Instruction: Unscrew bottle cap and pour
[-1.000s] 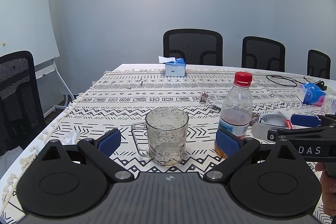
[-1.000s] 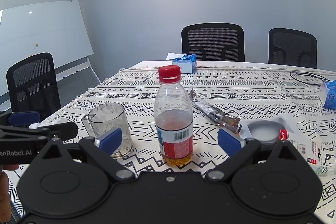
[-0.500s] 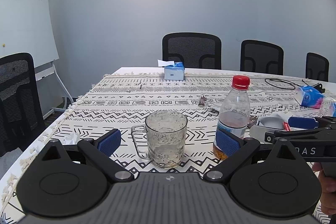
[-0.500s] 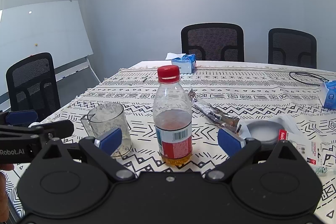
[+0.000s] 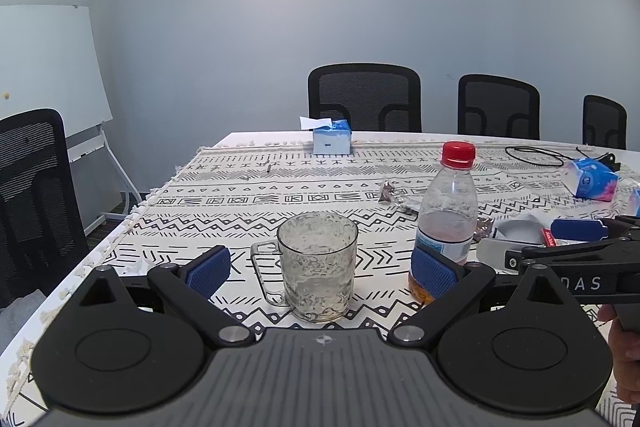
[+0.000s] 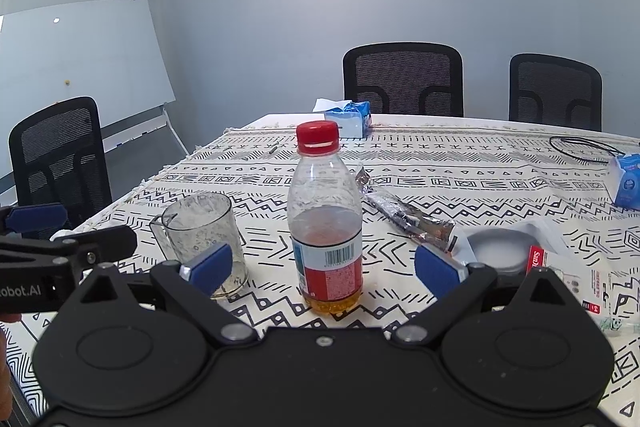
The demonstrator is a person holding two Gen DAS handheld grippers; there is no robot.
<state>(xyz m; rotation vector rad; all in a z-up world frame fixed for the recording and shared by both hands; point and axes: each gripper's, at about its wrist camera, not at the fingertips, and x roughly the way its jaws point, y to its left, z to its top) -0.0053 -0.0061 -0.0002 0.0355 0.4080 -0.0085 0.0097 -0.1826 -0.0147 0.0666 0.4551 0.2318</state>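
A clear plastic bottle (image 6: 326, 227) with a red cap (image 6: 317, 135) on and some amber liquid stands upright on the patterned tablecloth; it also shows in the left wrist view (image 5: 446, 223). A glass mug (image 5: 317, 263) stands to its left and also shows in the right wrist view (image 6: 202, 227). My left gripper (image 5: 322, 271) is open, with the mug between and beyond its blue pads. My right gripper (image 6: 322, 267) is open, with the bottle between and just beyond its pads. Neither touches anything.
A foil wrapper (image 6: 404, 215), a white round lid (image 6: 498, 247) and a red-labelled card package (image 6: 560, 279) lie right of the bottle. Tissue packs (image 5: 331, 139) (image 5: 592, 179) and a black cable (image 5: 534, 155) lie farther back. Black chairs (image 5: 364, 99) surround the table; a whiteboard (image 6: 76, 67) stands left.
Both grippers have drawn back and risen slightly, so the mug and bottle sit a little lower and farther. Both stay open. Bottle and mug have not moved.
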